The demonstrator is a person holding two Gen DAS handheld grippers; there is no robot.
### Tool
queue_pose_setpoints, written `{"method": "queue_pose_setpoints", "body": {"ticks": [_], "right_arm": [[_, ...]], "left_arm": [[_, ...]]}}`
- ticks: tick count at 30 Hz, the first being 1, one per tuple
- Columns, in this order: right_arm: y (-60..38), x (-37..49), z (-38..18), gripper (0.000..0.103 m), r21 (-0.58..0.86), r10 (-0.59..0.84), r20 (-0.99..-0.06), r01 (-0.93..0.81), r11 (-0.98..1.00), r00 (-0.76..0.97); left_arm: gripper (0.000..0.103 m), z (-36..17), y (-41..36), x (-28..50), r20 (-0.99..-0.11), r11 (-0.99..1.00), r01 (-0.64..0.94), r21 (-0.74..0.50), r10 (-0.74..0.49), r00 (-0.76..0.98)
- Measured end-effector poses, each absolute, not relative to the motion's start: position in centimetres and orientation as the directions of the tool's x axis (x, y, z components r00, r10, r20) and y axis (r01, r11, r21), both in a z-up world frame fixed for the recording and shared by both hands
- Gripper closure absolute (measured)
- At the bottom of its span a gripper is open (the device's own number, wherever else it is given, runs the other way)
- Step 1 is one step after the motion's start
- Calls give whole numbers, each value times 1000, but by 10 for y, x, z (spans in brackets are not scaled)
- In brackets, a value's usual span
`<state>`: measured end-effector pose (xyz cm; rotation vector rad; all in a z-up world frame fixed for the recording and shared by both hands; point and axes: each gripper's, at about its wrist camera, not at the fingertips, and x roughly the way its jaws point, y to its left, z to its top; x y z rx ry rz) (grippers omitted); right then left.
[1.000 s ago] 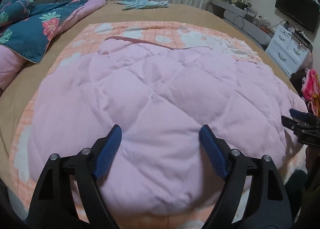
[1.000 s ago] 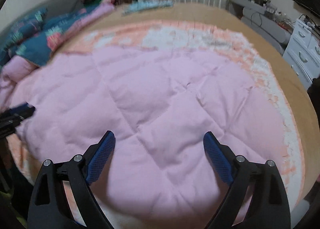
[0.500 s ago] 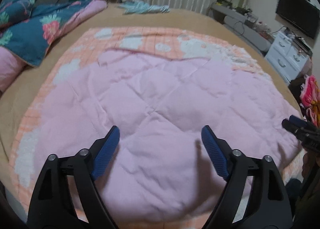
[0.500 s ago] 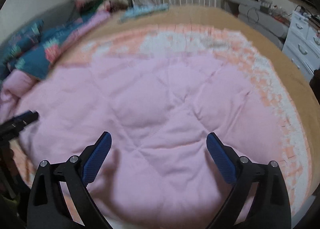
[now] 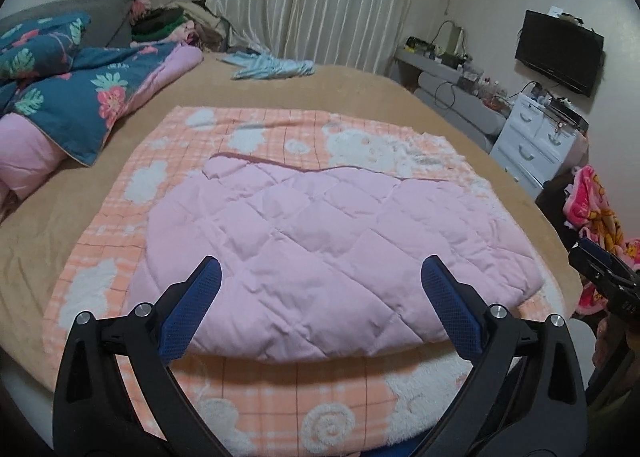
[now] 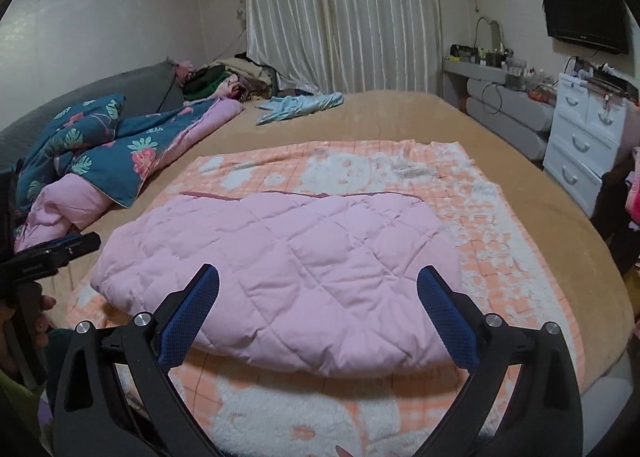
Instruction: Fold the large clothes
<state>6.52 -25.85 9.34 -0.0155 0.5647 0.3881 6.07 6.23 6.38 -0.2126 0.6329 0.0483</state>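
A pink quilted garment lies folded flat on an orange and white checked blanket on the bed; it also shows in the right wrist view. My left gripper is open and empty, raised above the garment's near edge. My right gripper is open and empty, also above the near edge. The right gripper's tip shows at the right of the left wrist view, and the left gripper's tip at the left of the right wrist view.
A blue floral duvet and pink bedding lie at the left of the tan bed. A light blue cloth lies at the back. White drawers and a wall television stand at the right.
Both grippers have pulled back and up from the pink garment, so more of the bed and room shows. The garment lies still.
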Motion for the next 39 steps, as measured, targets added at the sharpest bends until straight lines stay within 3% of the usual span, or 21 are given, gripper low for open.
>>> {"method": "queue_pose_setpoints", "body": {"ticks": [12, 29, 39], "right_arm": [[-263, -3, 85, 4, 62, 343, -481, -359, 931, 807], [-249, -23, 48, 4, 81, 348, -562, -369, 926, 750], [-243, -22, 38, 4, 76, 352, -566, -378, 923, 746]], "left_arm": [[9, 45, 43, 7, -588, 983, -78, -168, -37, 808], [9, 8, 26, -15, -638, 984, -80, -160, -41, 769], [9, 5, 23, -14, -634, 985, -93, -147, -21, 773]]}}
